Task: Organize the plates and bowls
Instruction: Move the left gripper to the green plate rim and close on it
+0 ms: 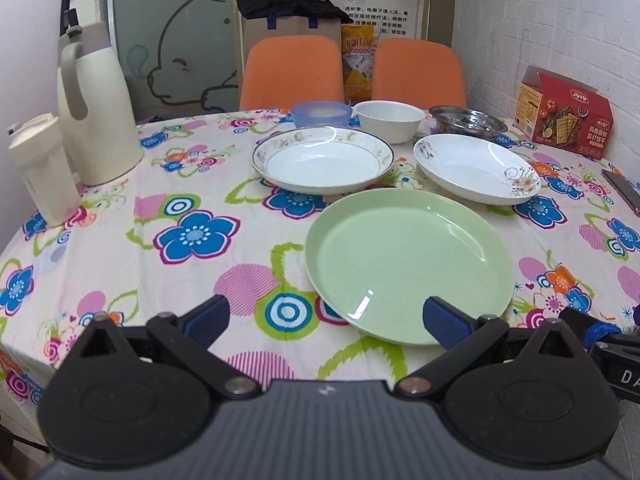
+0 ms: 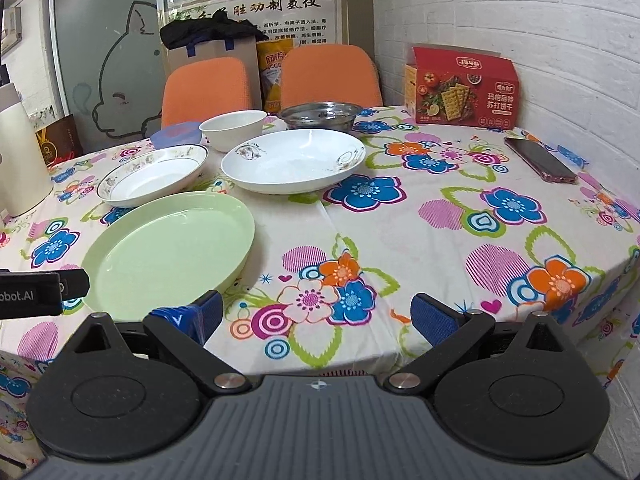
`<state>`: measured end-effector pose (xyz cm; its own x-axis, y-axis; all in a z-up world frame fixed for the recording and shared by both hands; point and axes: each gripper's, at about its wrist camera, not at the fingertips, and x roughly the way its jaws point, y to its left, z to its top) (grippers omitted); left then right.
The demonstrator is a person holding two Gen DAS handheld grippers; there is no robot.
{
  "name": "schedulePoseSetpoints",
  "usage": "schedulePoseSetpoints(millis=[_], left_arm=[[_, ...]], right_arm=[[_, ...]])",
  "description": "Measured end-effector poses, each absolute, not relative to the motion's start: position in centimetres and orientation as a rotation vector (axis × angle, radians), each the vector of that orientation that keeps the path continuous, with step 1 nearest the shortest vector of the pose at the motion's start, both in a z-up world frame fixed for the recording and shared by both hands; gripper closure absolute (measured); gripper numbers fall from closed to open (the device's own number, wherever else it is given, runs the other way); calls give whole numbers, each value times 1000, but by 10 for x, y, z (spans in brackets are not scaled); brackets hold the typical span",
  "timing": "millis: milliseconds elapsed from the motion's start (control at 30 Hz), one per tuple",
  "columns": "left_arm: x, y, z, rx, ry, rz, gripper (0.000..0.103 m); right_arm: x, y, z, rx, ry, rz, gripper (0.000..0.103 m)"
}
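A pale green plate [image 1: 408,264] [image 2: 168,248] lies nearest on the flowered tablecloth. Behind it sit a gold-rimmed white plate [image 1: 322,164] [image 2: 152,174] and a white plate with a flower motif [image 1: 476,168] [image 2: 294,160]. Further back stand a blue bowl [image 1: 320,114] [image 2: 176,134], a white bowl [image 1: 388,120] [image 2: 234,128] and a steel bowl [image 1: 466,120] [image 2: 320,116]. My left gripper [image 1: 326,320] is open, its right fingertip over the green plate's near rim. My right gripper [image 2: 316,316] is open above bare cloth, to the right of the green plate.
A cream thermos jug [image 1: 94,108] and a white lidded cup [image 1: 40,172] stand at the left. A red cracker box [image 2: 464,88] and a phone [image 2: 540,160] lie at the right near the brick wall. Two orange chairs [image 1: 292,72] face the far edge.
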<state>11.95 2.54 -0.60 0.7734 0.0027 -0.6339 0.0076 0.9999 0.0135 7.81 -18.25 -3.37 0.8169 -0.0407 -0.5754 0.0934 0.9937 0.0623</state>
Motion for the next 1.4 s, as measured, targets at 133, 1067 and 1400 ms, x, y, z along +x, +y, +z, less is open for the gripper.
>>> schedulePoseSetpoints(millis=[133, 1067, 1400], left_arm=[[143, 28, -6, 6, 719, -5, 0], [222, 51, -45, 5, 836, -104, 2], [224, 45, -42, 13, 830, -175, 15]], right_arm=[[104, -181, -31, 77, 632, -55, 15], [164, -146, -64, -32, 639, 204, 13], [169, -135, -63, -62, 631, 265, 14]])
